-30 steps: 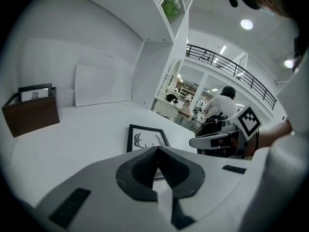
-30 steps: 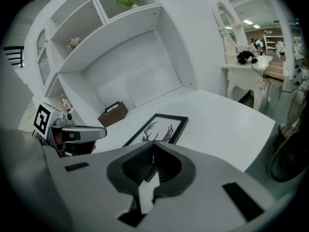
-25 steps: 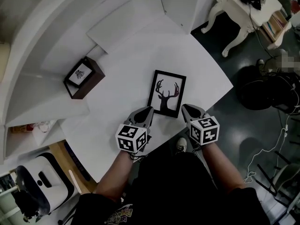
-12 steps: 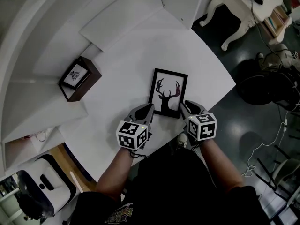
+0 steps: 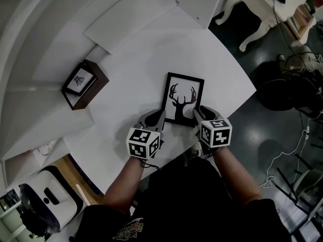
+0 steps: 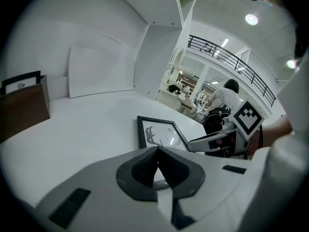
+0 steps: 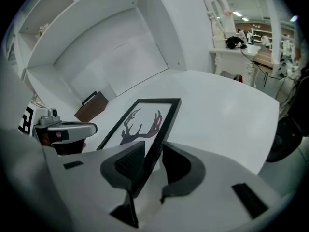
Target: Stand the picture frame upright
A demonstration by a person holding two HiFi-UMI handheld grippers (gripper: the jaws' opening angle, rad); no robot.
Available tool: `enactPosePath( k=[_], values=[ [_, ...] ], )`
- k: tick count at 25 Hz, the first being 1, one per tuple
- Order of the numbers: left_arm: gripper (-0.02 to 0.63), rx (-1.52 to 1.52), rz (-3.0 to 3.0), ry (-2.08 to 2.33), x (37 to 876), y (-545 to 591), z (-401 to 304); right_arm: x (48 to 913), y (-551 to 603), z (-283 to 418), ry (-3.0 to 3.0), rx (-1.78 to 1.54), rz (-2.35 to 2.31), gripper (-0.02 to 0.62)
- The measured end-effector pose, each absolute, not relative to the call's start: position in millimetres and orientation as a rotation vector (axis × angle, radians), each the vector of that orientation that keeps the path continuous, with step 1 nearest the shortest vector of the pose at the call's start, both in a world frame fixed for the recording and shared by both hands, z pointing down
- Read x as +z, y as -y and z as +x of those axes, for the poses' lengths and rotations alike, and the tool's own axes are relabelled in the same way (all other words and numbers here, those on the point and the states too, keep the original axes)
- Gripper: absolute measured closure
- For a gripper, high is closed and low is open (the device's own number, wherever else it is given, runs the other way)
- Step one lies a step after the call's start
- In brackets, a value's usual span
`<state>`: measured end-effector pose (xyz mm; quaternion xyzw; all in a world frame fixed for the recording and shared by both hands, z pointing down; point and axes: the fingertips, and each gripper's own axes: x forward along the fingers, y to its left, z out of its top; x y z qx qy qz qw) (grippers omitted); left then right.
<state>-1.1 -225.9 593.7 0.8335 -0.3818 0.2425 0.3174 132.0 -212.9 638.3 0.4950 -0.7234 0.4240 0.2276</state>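
Observation:
A black picture frame (image 5: 182, 101) with a deer print lies flat on the white table (image 5: 136, 64). My right gripper (image 5: 198, 112) is at its near right corner. Its jaws are opening, and the frame's right edge (image 7: 145, 120) runs between them with a gap beside the right pad. My left gripper (image 5: 160, 116) is shut and empty, just off the frame's near left corner (image 6: 159, 134). In the left gripper view the closed fingertips (image 6: 157, 151) point at the frame, and the right gripper (image 6: 212, 141) shows beyond it.
A brown box (image 5: 83, 82) with a small framed print stands at the table's left, next to white shelving. White panels (image 5: 131, 14) lie at the back. The table's right edge (image 5: 237, 105) drops to a dark floor with a white ornate table (image 5: 257, 9) and cables.
The right gripper has moved in over the frame's near right corner. The left gripper has crept slightly closer to the near left corner. The frame has not moved.

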Motion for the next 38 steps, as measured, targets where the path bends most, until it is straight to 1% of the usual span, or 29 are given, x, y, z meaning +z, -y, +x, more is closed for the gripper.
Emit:
enactPosePath(
  k=[6, 15, 16, 19, 22, 27, 38],
  values=[
    [0.600, 0.668, 2.197, 1.013, 597.0, 229.6, -5.5, 644.0, 214.2, 130.8, 1.955, 1.191, 1.371, 0.491],
    [0.597, 0.712, 2.192, 1.028, 605.0, 234.2, -7.0, 644.3, 218.4, 136.5, 1.952, 1.352, 1.412, 0.517],
    [0.588, 0.716, 2.189, 1.031, 605.8, 234.3, -7.2, 644.6, 218.7, 137.2, 1.951, 1.367, 1.413, 0.520],
    [0.501, 0.733, 2.176, 1.031, 609.6, 233.0, -7.5, 645.1, 218.5, 138.6, 1.947, 1.417, 1.418, 0.522],
    [0.472, 0.744, 2.157, 1.031, 614.1, 231.5, -7.6, 645.9, 218.3, 139.8, 1.944, 1.484, 1.420, 0.523],
    [0.451, 0.750, 2.115, 1.015, 623.1, 228.7, -6.6, 645.6, 220.2, 140.4, 1.956, 1.568, 1.418, 0.525],
    [0.454, 0.726, 2.039, 0.993, 639.2, 228.1, 0.5, 645.7, 220.4, 142.3, 1.968, 1.635, 1.421, 0.528]
  ],
)
